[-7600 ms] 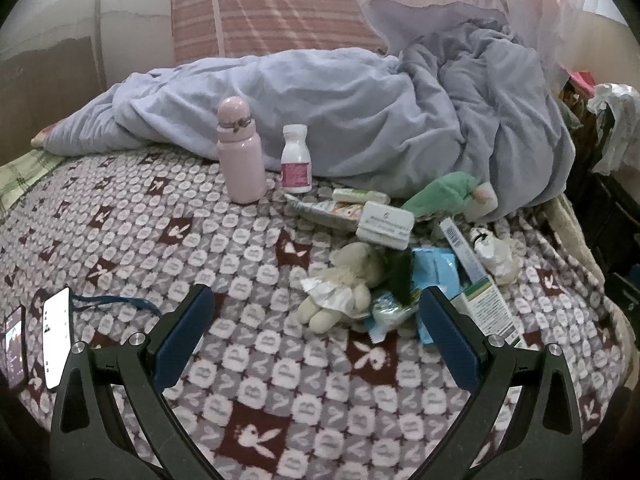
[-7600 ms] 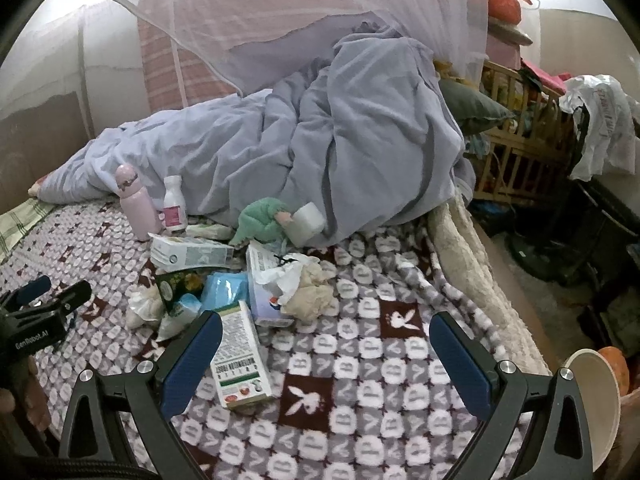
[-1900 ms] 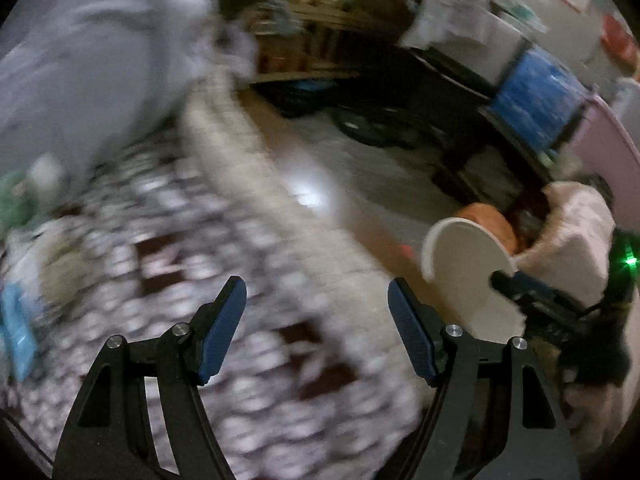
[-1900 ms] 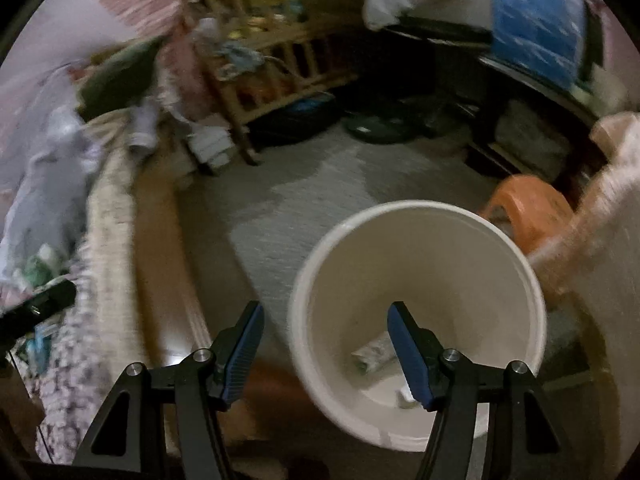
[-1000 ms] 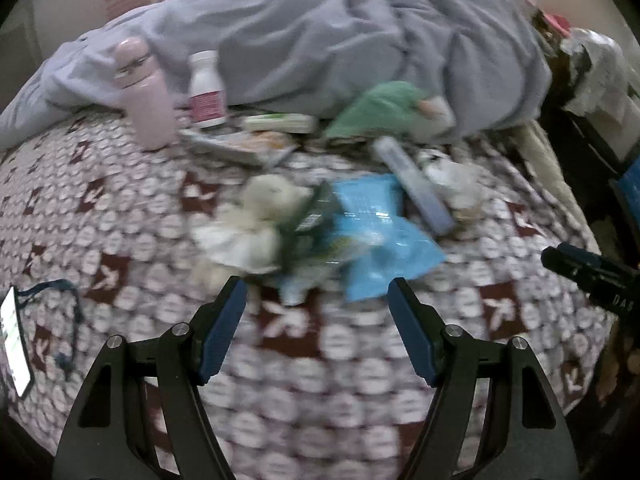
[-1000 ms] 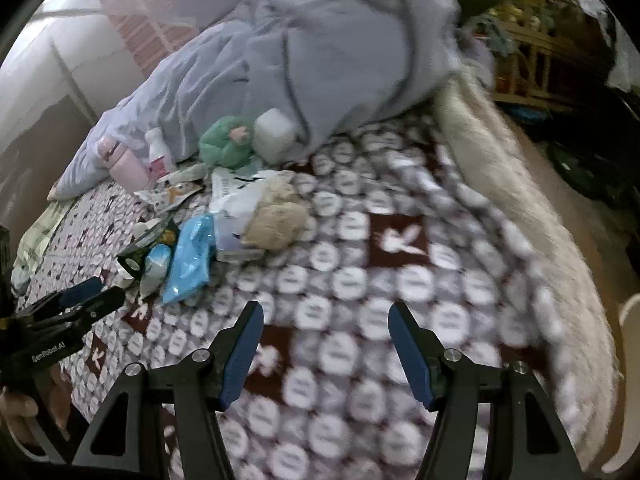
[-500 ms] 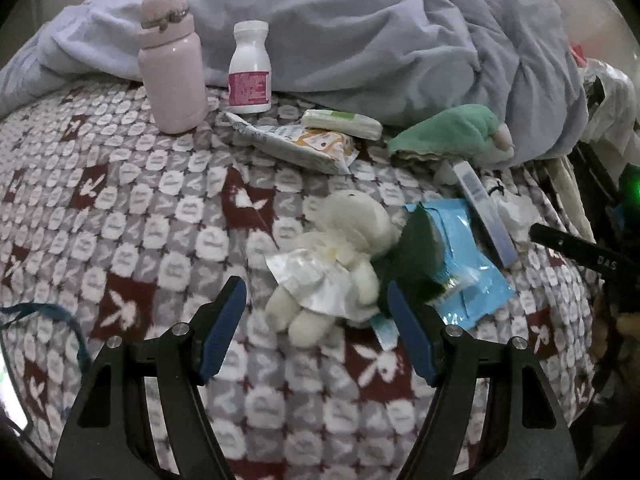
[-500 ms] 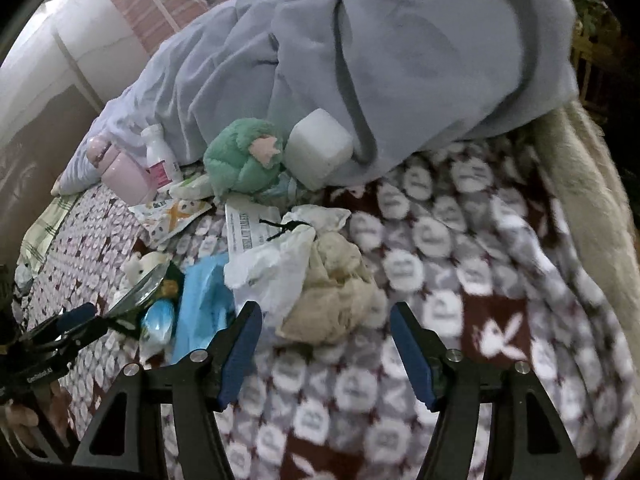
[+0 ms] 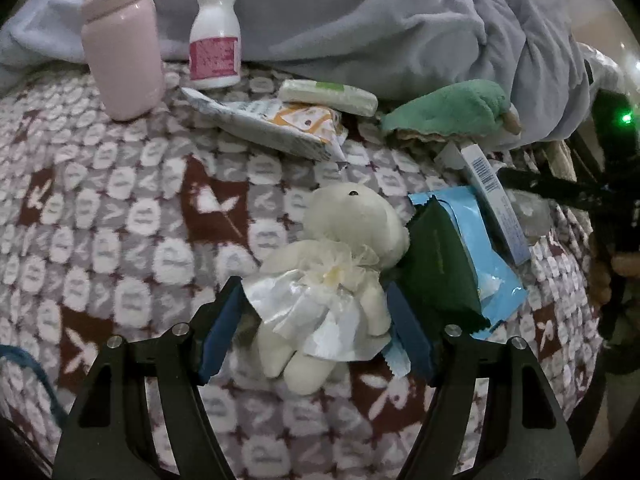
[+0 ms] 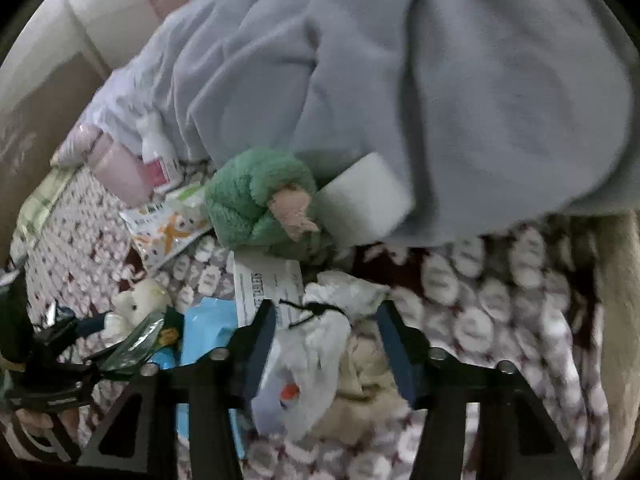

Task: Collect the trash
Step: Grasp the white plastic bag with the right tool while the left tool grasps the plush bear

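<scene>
Two sets of fingers over the bed [image 9: 120,208]. Left gripper [image 9: 314,330]: fingers wide, straddling the white plush bear [image 9: 332,272], contact unclear. Right gripper [image 10: 326,344]: fingers just narrowing around crumpled white trash [image 10: 320,344], not pressing. Right view alone shows a white block [image 10: 364,196] under the grey blanket [image 10: 400,80].

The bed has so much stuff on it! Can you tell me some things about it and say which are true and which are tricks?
1. The pink bottle stands upright. True.
2. The white teddy lies between the left gripper's fingers. True.
3. The green plush toy sits on top of the grey blanket. False: it lies on the patterned bedspread, beside the blanket.
4. The right gripper is over the pink bottle. False: it is over crumpled white paper.
5. The small white bottle has a blue label. False: it is pink.
</scene>
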Demonstrator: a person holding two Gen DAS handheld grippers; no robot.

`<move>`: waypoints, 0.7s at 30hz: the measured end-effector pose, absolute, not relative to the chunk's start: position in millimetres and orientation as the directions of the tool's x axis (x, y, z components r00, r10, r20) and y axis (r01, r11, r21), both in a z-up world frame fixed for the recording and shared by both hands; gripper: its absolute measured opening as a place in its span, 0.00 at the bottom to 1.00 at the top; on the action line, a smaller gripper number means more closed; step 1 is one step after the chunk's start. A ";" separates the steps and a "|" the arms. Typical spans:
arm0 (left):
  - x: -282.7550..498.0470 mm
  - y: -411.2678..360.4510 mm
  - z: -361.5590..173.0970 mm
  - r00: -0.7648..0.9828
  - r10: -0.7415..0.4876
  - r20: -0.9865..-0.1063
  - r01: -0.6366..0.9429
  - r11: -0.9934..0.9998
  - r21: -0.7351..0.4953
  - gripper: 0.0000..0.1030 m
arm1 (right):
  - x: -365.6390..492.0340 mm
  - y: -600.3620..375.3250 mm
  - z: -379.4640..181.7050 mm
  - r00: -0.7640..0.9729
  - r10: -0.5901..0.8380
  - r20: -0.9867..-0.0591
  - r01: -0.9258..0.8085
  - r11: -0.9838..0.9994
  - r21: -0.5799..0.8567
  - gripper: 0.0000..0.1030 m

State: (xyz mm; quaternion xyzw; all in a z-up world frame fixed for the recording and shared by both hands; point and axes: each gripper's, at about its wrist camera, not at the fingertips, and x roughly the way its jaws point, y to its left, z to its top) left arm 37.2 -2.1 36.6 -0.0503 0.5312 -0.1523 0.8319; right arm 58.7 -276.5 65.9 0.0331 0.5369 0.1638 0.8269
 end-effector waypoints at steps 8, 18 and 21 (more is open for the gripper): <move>26.4 10.6 54.4 0.412 -0.332 -0.849 0.176 0.943 -0.283 0.22 | 37.0 -296.0 91.7 0.438 0.425 -0.792 -0.247 0.904 0.349 0.24; 4.0 11.7 98.5 0.466 -0.356 -0.810 0.165 0.935 -0.315 0.06 | -29.7 -324.7 155.2 0.508 0.563 -0.652 -0.318 0.826 0.466 0.24; -3.5 3.0 101.6 0.455 -0.360 -0.815 0.172 0.933 -0.316 0.05 | -49.9 -329.6 164.9 0.524 0.543 -0.656 -0.326 0.839 0.435 0.24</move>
